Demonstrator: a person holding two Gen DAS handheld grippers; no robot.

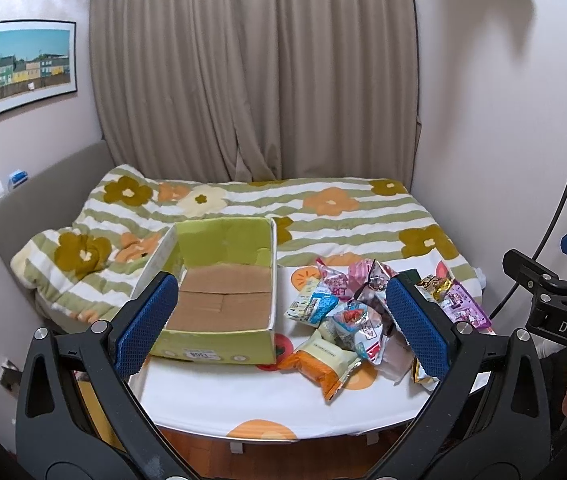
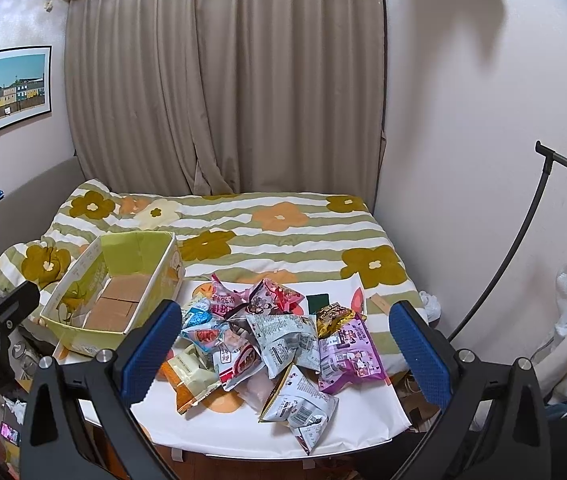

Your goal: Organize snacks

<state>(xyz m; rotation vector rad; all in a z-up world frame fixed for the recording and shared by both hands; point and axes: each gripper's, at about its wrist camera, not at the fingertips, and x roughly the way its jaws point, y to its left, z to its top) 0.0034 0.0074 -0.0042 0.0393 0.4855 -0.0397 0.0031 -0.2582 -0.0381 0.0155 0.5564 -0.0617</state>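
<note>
An open green cardboard box (image 1: 219,332) with a bare brown floor stands on a white table (image 1: 243,404), left of a pile of snack packets (image 1: 355,320). The box (image 2: 83,340) and the pile (image 2: 279,340) also show in the right wrist view. An orange-and-cream packet (image 1: 319,364) lies nearest the front; a purple packet (image 2: 349,354) lies at the pile's right. My left gripper (image 1: 283,320) is open and empty, held above the table's front edge. My right gripper (image 2: 285,340) is open and empty, held over the pile.
A bed with a green-striped flowered quilt (image 1: 323,216) lies behind the table. Beige curtains (image 1: 251,68) hang at the back. A framed picture (image 1: 29,66) hangs on the left wall. A curved black lamp arm (image 2: 515,248) stands at the right.
</note>
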